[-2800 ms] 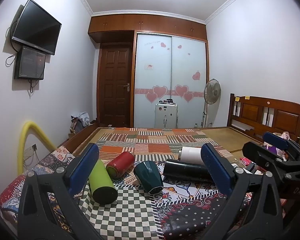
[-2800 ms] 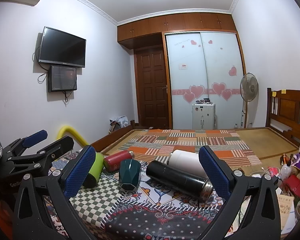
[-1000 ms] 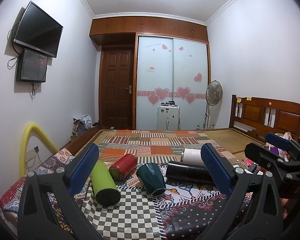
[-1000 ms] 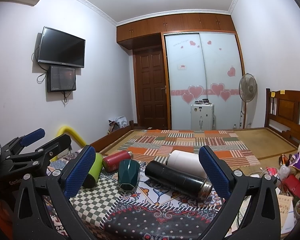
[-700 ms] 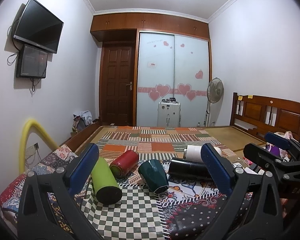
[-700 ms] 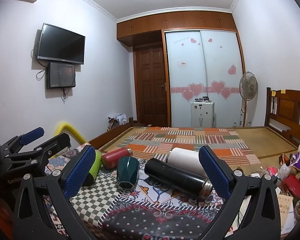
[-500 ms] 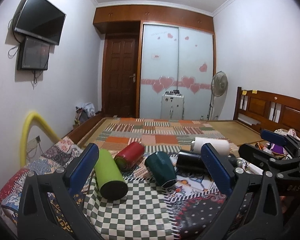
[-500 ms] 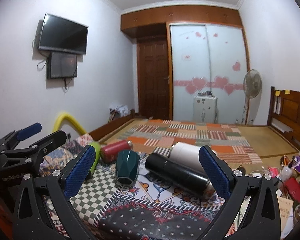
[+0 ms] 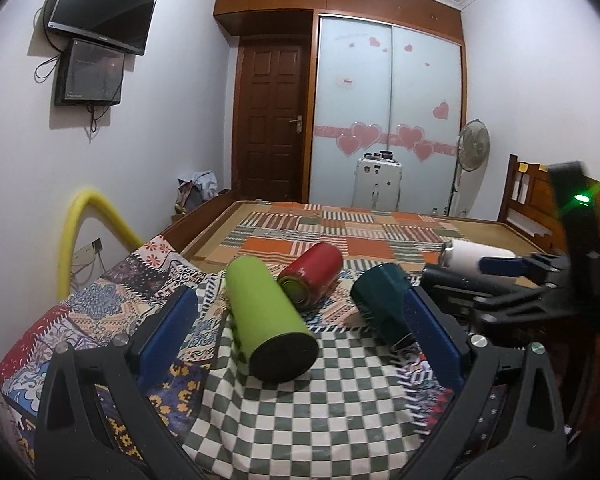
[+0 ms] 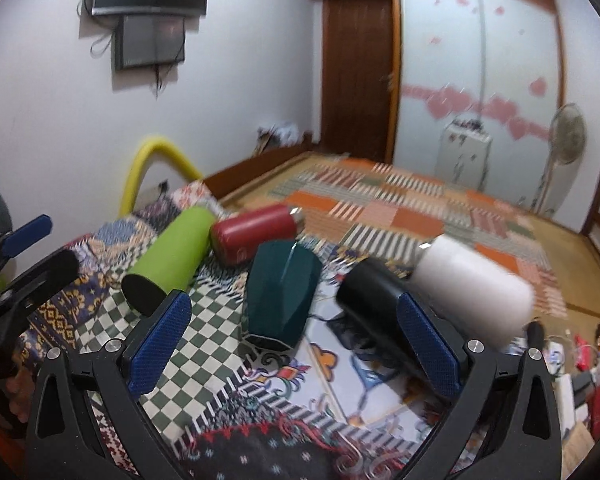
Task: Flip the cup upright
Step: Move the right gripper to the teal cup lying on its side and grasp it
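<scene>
Five vessels lie on their sides in a row on the patterned cloths (image 9: 300, 408) spread over the near end of the bed: a green bottle (image 9: 268, 320), a red flask (image 9: 312, 274), the dark teal cup (image 10: 280, 300), a black flask (image 10: 376, 300) and a white bottle (image 10: 472, 284). The right gripper (image 10: 296, 344) hangs spread wide before the teal cup, holding nothing. The left gripper (image 9: 300, 336) is likewise spread, empty, facing the green bottle. Beyond stand a wooden door (image 9: 274, 120), a heart-decorated wardrobe (image 9: 388, 112), a fan (image 9: 474, 148) and a wall television (image 9: 100, 8).
</scene>
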The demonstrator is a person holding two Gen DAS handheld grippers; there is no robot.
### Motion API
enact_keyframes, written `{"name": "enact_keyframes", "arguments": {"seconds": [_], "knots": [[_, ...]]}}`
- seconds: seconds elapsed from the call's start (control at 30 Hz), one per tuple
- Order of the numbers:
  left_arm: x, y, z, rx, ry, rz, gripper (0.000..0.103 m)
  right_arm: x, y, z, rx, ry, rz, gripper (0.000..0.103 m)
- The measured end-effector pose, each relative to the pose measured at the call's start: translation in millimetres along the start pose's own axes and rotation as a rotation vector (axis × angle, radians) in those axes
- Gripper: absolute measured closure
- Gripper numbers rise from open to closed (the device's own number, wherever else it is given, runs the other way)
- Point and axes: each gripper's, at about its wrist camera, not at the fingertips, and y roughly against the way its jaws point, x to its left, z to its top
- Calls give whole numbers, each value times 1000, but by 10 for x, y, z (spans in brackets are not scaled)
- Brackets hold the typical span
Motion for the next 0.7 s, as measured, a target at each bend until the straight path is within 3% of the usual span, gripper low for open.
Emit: {"name": "enact_keyframes", "arguments": {"seconds": [0.27,0.7], "knots": [[147,-89,-121,24,21,-1,0,-15,-498,65,187,7,55,12],[219,-153,-221,29,30,-7,0,44,-1020,121,330,12,42,18]]}}
